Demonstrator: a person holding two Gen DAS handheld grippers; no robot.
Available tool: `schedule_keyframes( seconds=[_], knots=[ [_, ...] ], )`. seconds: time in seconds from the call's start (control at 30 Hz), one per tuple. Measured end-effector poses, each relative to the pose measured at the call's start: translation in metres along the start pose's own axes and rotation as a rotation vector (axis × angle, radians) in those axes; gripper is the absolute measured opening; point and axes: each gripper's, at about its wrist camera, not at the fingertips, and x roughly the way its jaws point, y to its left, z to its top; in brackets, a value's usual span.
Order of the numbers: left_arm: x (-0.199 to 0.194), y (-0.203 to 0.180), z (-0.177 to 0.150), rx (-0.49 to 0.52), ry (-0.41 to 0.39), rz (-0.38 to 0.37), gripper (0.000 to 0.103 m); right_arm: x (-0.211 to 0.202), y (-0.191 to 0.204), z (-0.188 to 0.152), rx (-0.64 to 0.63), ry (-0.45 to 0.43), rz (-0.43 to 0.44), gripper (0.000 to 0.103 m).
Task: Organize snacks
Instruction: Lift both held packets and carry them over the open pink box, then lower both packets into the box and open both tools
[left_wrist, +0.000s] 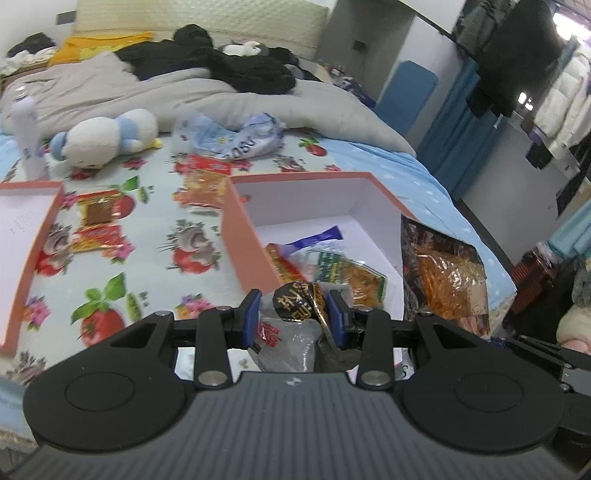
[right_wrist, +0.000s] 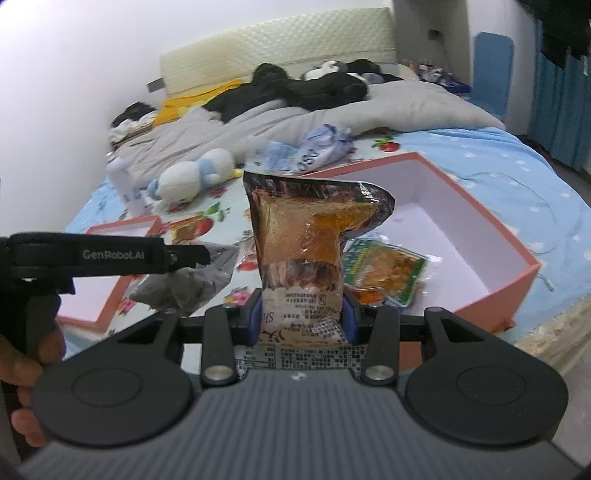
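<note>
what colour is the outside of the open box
Salmon pink outside, white inside; the box shows best in the right wrist view.

Pink lid (left_wrist: 33, 236) cut off at left edge, snack packet's (right_wrist: 303, 258) small print unreadable, white bottle (left_wrist: 26, 125) blurred

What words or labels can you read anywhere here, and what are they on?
"GenRobot.AI": on the side of the left hand-held gripper, seen from the right wrist.
Print on the orange snack packet in the right hand-held gripper: too small to read.
Blue-and-white wrapper on the bed: blurred.
</note>
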Motion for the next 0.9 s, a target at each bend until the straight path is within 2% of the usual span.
schedule_keyframes(
  seconds=[0.23, 0.5, 0.57, 0.67, 0.9],
  knots=[
    [0.044, -0.015, 0.023, 0.041, 0.061, -0.034, 0.043, 0.027, -0.027, 0.017, 0.070, 0.018, -0.038, 0.045],
    [0.114, -0.032, 0.055, 0.079, 0.122, -0.065, 0.043, 0.078, -0.058, 0.038, 0.124, 0.045, -0.077, 0.045],
    [0.132, -0.037, 0.062, 0.102, 0.147, -0.092, 0.043, 0.090, -0.067, 0.043, 0.137, 0.053, -0.081, 0.045],
    [0.157, -0.043, 0.069, 0.141, 0.172, -0.089, 0.044, 0.106, -0.079, 0.048, 0.143, 0.070, -0.090, 0.045],
    [0.200, -0.042, 0.076, 0.118, 0.223, -0.088, 0.044, 0.143, -0.102, 0.050, 0.167, 0.131, -0.096, 0.046]
  ],
)
